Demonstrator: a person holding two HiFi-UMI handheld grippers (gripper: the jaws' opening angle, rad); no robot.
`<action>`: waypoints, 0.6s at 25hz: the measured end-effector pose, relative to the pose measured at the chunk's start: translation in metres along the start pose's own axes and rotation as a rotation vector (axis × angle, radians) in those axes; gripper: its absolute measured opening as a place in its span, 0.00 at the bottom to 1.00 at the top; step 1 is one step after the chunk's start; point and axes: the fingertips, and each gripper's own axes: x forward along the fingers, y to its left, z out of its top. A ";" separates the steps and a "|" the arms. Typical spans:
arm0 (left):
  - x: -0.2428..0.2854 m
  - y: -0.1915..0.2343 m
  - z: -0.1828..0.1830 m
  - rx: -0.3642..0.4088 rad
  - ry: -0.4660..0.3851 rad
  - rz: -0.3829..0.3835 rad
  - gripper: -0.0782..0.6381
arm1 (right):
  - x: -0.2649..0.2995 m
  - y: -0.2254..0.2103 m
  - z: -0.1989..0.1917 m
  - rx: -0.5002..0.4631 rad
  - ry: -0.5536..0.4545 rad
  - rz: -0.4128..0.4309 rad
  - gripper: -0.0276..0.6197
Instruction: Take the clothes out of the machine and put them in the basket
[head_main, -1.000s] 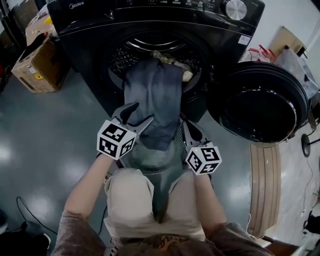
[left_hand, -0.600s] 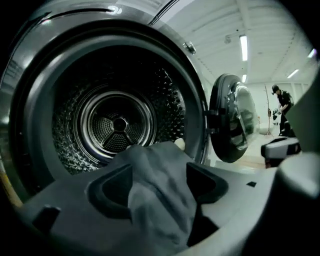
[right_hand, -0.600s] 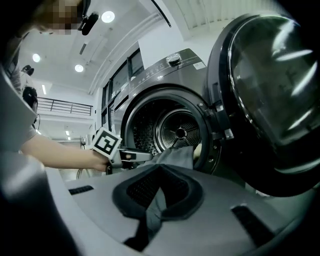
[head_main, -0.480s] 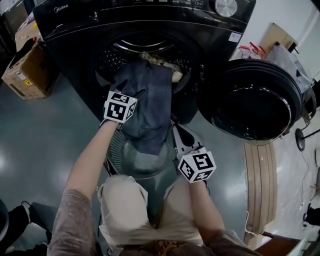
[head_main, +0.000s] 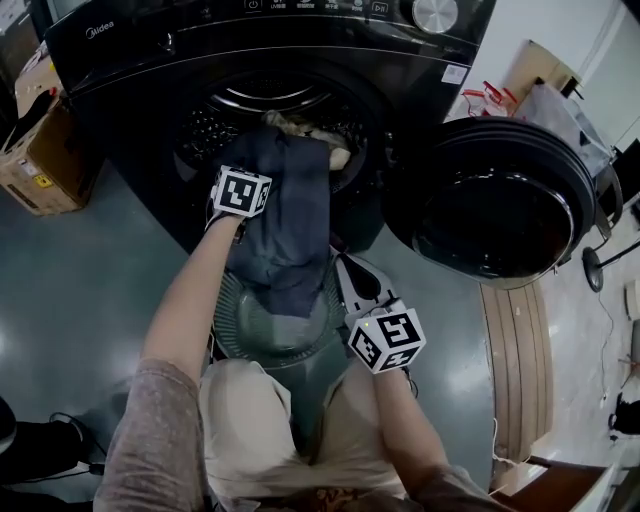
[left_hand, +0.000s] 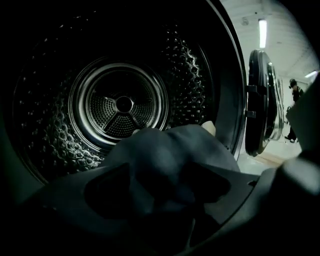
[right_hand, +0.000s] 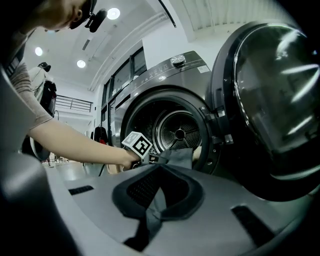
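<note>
Slate-blue garment (head_main: 285, 230) hangs out of the mouth of the black washing machine (head_main: 150, 70), and its lower end lies in the round basket (head_main: 232, 318) just below the opening. The right tongs (right_hand: 159, 175) are pressed together on a fold of it near the basket's right rim. The left tongs (left_hand: 167, 185), at the drum's lip, have just been spreading and stand wide, with the garment's hump between them. Pale clothes (head_main: 300, 125) lie behind in the drum. The door (head_main: 500, 205) hangs open at right.
</note>
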 end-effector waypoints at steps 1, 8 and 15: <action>0.003 0.000 -0.002 -0.010 0.008 0.003 0.62 | 0.000 -0.001 0.000 0.006 -0.002 -0.002 0.04; 0.008 0.003 -0.009 0.012 0.030 0.042 0.55 | 0.005 -0.003 -0.006 -0.021 0.022 -0.005 0.04; -0.018 -0.011 -0.003 0.005 -0.060 -0.016 0.13 | 0.005 -0.009 -0.007 -0.018 0.024 -0.017 0.04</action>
